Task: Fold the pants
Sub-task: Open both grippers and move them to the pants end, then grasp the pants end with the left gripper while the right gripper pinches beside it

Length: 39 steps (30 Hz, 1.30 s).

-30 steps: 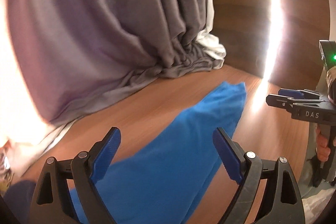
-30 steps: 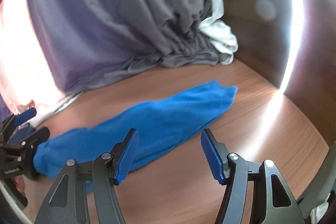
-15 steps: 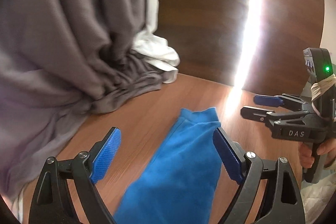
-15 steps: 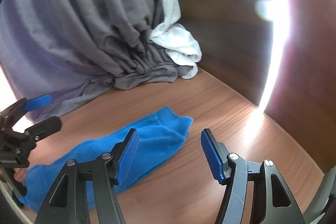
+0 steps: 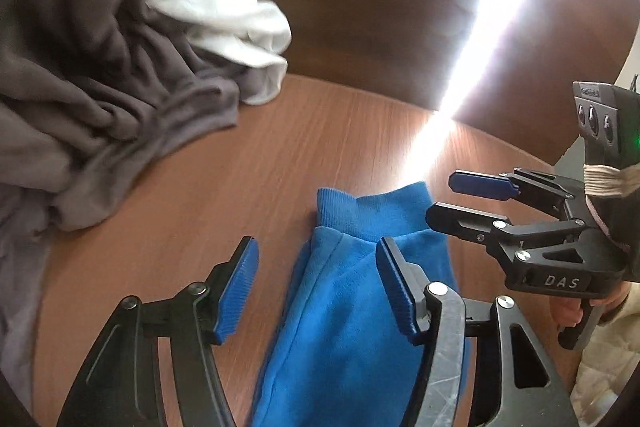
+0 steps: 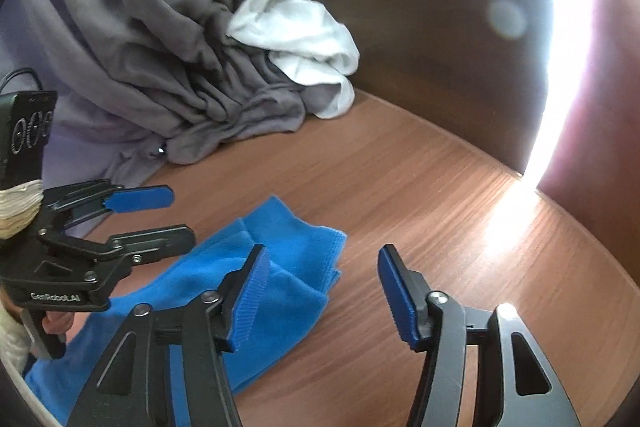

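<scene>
The blue pants (image 5: 344,291) lie as a long strip on the wooden table, the ribbed cuff end (image 5: 348,211) pointing away from me. My left gripper (image 5: 318,287) is open, low over the strip just short of the cuff. My right gripper (image 5: 444,201) is open beside the cuff's right corner in the left wrist view. In the right wrist view the pants (image 6: 280,259) lie at lower left, my right gripper (image 6: 320,291) is open over their right edge, and the left gripper (image 6: 168,215) hovers open over the cloth.
A grey curtain (image 5: 100,75) bunches on the table (image 5: 248,179) at the back left, with white cloth (image 5: 228,15) beside it. A dark wooden wall (image 5: 380,7) closes the back. Bright glare (image 5: 480,39) runs down the wall's right side.
Both grippers have travelled along the pants toward the cuff end and come closer together. Both stayed open. The pants have not visibly moved.
</scene>
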Each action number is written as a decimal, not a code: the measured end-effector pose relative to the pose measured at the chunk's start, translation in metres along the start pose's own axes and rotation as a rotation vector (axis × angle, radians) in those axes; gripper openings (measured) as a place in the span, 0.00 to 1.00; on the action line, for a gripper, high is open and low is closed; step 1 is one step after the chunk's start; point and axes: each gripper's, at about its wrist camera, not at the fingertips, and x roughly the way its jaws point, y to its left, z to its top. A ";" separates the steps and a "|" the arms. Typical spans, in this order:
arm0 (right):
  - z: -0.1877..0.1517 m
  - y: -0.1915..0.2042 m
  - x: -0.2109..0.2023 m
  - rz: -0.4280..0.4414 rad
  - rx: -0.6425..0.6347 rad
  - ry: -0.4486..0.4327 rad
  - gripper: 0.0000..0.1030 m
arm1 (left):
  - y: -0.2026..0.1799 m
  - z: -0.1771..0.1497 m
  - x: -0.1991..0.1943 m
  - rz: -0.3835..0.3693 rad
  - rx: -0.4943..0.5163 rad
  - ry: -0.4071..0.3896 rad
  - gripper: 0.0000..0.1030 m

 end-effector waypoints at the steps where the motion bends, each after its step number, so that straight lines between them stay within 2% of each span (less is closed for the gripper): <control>1: 0.000 -0.001 0.004 -0.001 0.007 0.005 0.54 | 0.003 0.001 0.007 -0.013 -0.003 0.013 0.51; 8: -0.006 0.000 0.025 0.014 0.024 0.034 0.45 | 0.018 0.008 0.037 -0.141 -0.067 0.071 0.38; 11: -0.010 0.000 0.030 0.016 0.021 0.042 0.43 | 0.016 0.008 0.044 -0.174 -0.057 0.093 0.30; 18: -0.012 0.002 0.030 0.012 -0.007 0.033 0.41 | 0.018 0.013 0.053 -0.198 -0.096 0.127 0.32; 22: -0.014 0.002 0.032 0.021 0.006 0.038 0.40 | 0.013 0.019 0.058 -0.176 -0.059 0.144 0.32; 24: -0.015 0.001 0.033 0.029 0.019 0.045 0.40 | 0.008 0.022 0.061 -0.175 -0.045 0.149 0.27; 29: -0.015 0.002 0.033 0.032 0.015 0.044 0.40 | -0.007 0.020 0.053 -0.143 0.048 0.094 0.18; 35: -0.018 -0.003 0.029 0.067 0.053 0.045 0.41 | -0.024 0.004 0.016 -0.134 0.196 -0.036 0.17; 39: -0.020 -0.005 0.023 0.113 0.046 0.040 0.41 | -0.040 -0.009 -0.006 -0.111 0.316 -0.080 0.17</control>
